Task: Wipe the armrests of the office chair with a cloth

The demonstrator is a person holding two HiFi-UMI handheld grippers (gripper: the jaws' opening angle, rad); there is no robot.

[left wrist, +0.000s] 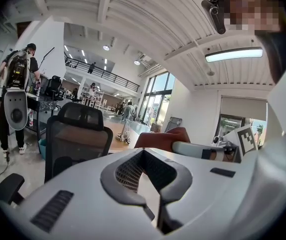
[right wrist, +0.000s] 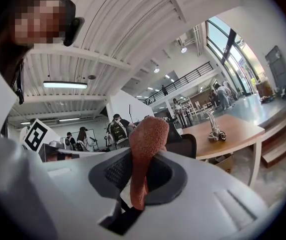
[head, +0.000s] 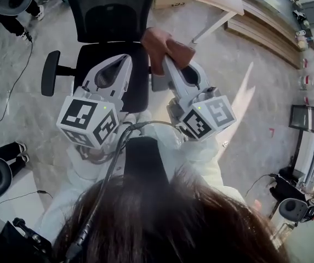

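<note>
Jaws: right gripper is pinching the cloth; left gripper is pressed together with nothing between.

Ahead of us the office chair stands on the floor, backrest on the far side, seat under both grippers. One armrest shows off the seat's left edge, bare, well apart from the cloth. We can't make out the other one; the right gripper covers where it should be. The cloth is rust-brown and bunched. It sticks out past the right jaws above the seat's right edge, near the backrest.

Step, as we read it: cloth in hand, approach to an armrest, no wiping contact visible yet. The next move needs the cloth lowered onto an armrest pad, bunched part flattened against it, then strokes along the pad's length. Light pressure, since the chair may roll or swivel.

Pose: both grippers side by side at about equal height, pointing away from us toward the backrest, marker cubes nearest us.
</note>
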